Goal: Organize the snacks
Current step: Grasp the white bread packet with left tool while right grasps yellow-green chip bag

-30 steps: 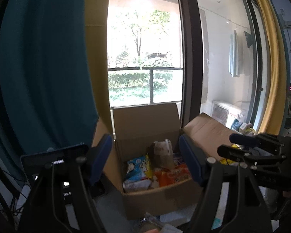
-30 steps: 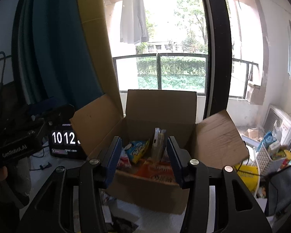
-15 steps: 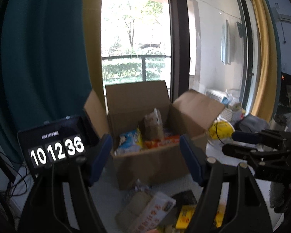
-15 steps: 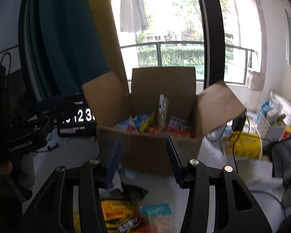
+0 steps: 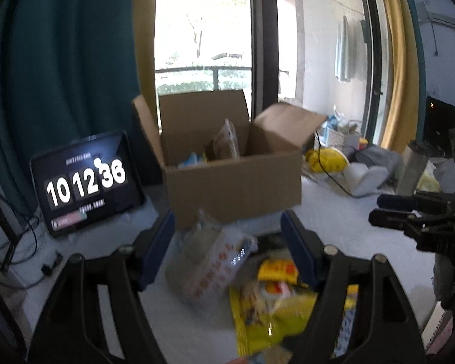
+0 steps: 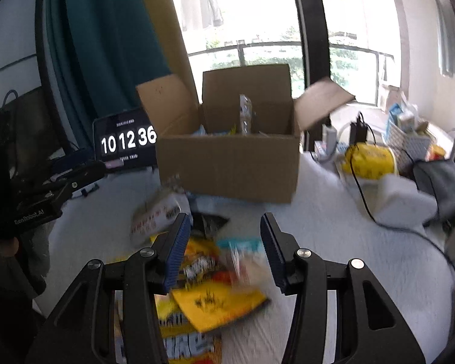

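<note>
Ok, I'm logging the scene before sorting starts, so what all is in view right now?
cardboard box: one, brown, flaps open, middle of the table, some packets inside
snack packets: several, mostly yellow, one white, loose on the table in front of the box
clock screen: one, black with white digits, left of the box
table: one, white
yellow bag: one, right of the box, black cable across it
basket: one, white, far right
curtains: teal and yellow, by the window
left gripper: open, empty, over the packets
right gripper: open, empty, over the packets
</note>
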Available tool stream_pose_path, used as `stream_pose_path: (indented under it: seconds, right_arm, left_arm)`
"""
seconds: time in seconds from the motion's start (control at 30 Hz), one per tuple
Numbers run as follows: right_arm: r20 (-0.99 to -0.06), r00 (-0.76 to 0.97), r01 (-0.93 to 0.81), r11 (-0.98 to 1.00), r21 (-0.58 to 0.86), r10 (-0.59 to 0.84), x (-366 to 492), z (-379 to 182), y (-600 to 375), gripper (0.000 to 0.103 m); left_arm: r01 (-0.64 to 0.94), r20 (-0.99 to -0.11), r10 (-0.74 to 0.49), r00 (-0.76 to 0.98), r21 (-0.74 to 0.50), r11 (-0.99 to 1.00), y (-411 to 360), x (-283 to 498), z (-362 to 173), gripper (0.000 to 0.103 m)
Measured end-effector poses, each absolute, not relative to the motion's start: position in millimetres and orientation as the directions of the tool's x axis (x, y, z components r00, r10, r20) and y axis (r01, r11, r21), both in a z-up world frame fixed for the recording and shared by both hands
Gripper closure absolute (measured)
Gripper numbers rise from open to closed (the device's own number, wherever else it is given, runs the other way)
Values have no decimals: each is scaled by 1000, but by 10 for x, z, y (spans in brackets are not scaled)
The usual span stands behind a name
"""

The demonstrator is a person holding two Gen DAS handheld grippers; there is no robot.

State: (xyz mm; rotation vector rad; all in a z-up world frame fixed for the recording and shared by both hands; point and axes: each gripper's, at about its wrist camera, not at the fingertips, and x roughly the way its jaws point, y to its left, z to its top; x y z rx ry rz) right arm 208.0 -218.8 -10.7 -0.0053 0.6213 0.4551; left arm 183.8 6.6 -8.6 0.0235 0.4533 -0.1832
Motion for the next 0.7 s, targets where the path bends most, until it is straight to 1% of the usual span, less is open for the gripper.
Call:
stream_pose_path:
  seconds: [0.13, 0.23, 0.37, 0.4, 0.43, 0.5, 0.7]
  right_arm:
    - [-578, 710, -401, 906, 138, 402, 1899, -244, -2255, 47]
    - [-587, 702, -391, 907, 154, 403, 1803, -328, -2306, 46]
    - [-599, 684, -395, 902, 177, 417, 1701, -456, -2329, 41]
    - [-607, 677, -394, 901, 180, 417, 1672, -510, -2328, 41]
    - [-613, 670, -394, 900, 186, 420, 1653, -547, -2323, 41]
    - [-628, 649, -397, 895, 202, 429, 1616, -649, -2317, 40]
    - [-666, 606, -388, 893, 230, 435, 1522, -925, -2330, 37]
  left_arm:
    - [182, -481, -186, 857, -55, 982, 109, 1686, -299, 30]
    - [181, -520, -197, 831, -83, 980, 156, 1561, -483, 29]
    - [171, -574, -211, 791, -124, 977, 208, 1419, -716, 28]
    - [169, -585, -213, 783, -129, 977, 212, 1371, -769, 27]
    - [167, -597, -214, 773, -134, 977, 213, 1325, -815, 22]
    - [170, -610, -223, 760, -145, 975, 208, 1244, -887, 17]
    - [185, -642, -252, 724, -171, 968, 123, 1029, -1096, 17]
